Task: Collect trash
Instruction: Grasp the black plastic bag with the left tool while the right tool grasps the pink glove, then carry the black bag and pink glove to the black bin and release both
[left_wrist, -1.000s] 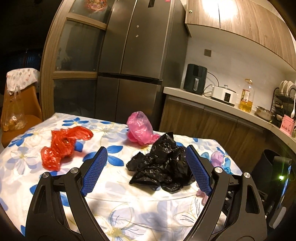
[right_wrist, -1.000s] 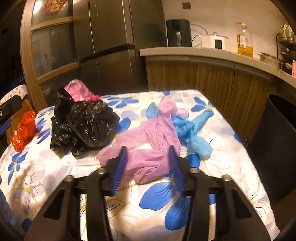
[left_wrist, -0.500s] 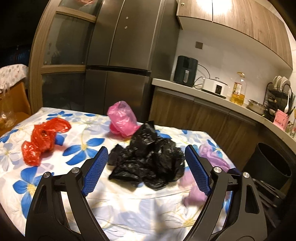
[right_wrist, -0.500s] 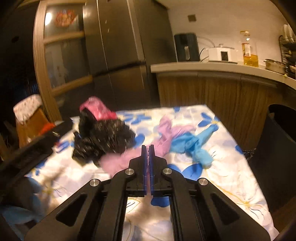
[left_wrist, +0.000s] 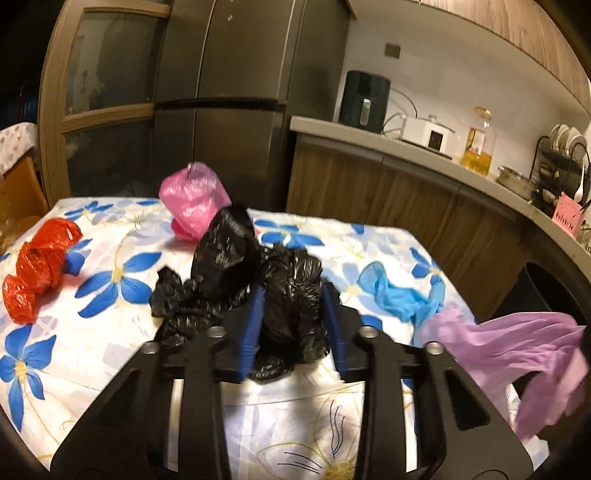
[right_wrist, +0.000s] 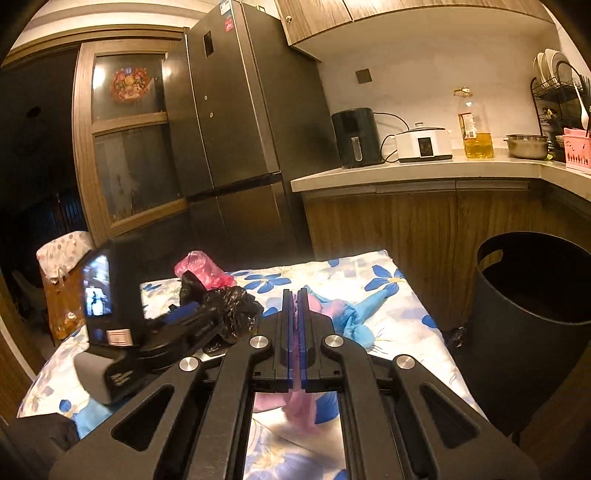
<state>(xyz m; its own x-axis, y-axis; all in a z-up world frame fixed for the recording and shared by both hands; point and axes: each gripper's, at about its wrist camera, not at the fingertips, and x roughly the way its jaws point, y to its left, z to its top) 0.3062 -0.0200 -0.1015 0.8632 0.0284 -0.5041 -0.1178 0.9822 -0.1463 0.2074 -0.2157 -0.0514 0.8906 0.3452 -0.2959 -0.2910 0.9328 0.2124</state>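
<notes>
A table (left_wrist: 92, 362) in a kitchen holds crumpled bags. The left gripper (left_wrist: 293, 317) has its jaws pressed around the black bag (left_wrist: 236, 273), which sits mid-table. The right gripper (right_wrist: 294, 310) is clamped on the purple bag (left_wrist: 517, 350), lifted off the near right corner. A black bin (right_wrist: 532, 325) stands right of the table. To do this well, squeeze firmly before lifting the black bag, and release only over the bin.
</notes>
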